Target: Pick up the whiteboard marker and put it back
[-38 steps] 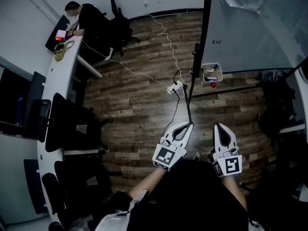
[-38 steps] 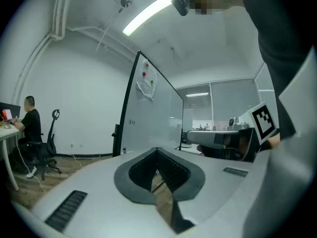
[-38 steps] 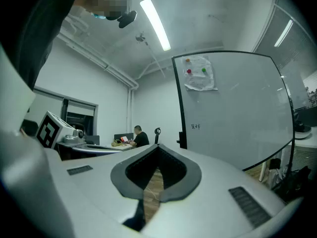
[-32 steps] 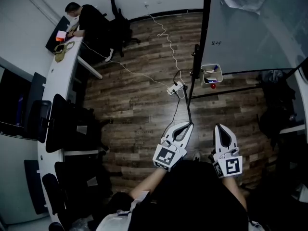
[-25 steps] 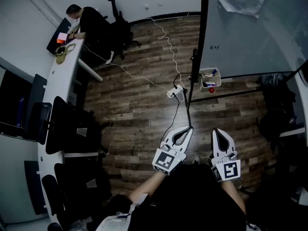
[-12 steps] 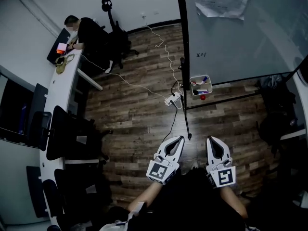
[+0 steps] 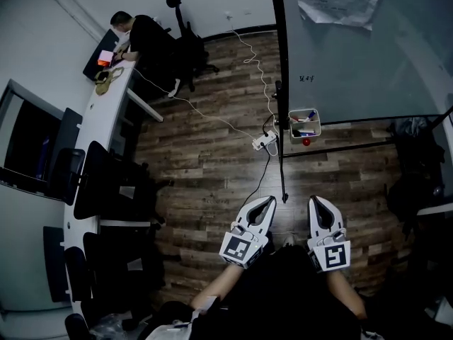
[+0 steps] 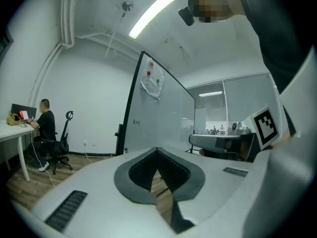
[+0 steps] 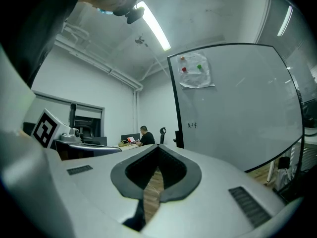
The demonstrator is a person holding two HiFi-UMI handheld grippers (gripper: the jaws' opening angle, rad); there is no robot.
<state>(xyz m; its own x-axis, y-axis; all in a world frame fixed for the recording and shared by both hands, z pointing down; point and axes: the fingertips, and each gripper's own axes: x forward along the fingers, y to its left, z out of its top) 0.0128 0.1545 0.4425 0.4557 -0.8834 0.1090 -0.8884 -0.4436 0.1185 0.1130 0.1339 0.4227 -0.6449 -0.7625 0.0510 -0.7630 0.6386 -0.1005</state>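
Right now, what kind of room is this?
Most likely an office or meeting room: a large whiteboard on a floor stand with a small tray of markers, a long white desk where a person sits, and dark office chairs beside it, on wood-look flooring.

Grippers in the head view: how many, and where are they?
2. The left gripper is low centre above the wood floor, jaws together, empty; the right gripper is beside it to the right, also shut and empty. None seems hidden.
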